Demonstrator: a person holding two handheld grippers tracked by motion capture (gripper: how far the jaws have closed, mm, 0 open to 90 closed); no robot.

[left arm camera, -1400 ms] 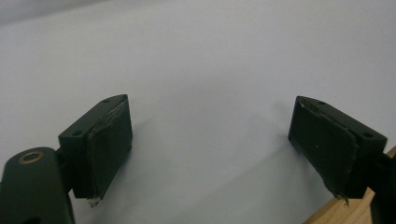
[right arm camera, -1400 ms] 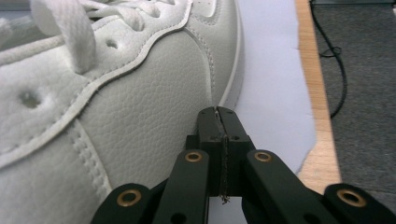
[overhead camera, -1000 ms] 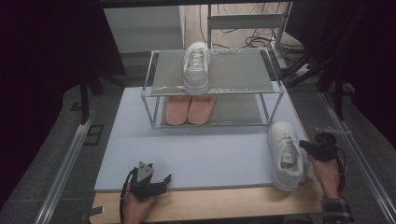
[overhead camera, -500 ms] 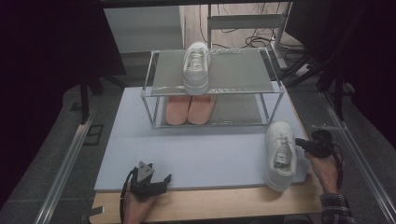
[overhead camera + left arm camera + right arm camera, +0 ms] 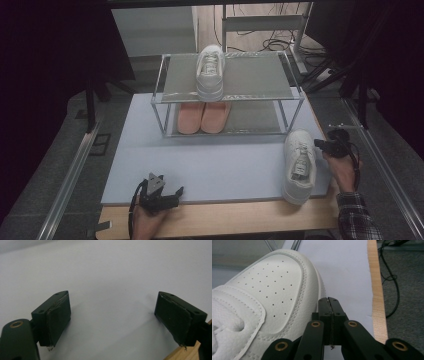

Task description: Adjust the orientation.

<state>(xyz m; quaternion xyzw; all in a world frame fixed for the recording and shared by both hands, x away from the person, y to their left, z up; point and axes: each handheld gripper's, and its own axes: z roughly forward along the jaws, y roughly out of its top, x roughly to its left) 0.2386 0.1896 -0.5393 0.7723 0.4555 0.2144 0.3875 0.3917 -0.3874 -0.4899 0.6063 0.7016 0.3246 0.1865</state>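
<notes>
The white leather lace-up sneaker (image 5: pixel 299 165) lies at the lower right of the high view, on the pale blue mat (image 5: pixel 220 160) over the wooden table (image 5: pixel 225 217), its heel near the mat's front edge. The right tongs (image 5: pixel 320 144) sit closed together, empty, against the shoe's outer side. To nudge it well, press low on the sole so the shoe slides without tipping, toe pointed at the two-tier metal rack (image 5: pixel 227 95). The left tongs (image 5: pixel 172 192) rest apart at lower centre-left. The right gripper view shows the closed tongs (image 5: pixel 329 301) apparently touching the perforated toe (image 5: pixel 274 290); the high view alone shows the matching white sneaker (image 5: pixel 210 70) on top and peach slippers (image 5: pixel 202 117) beneath.
</notes>
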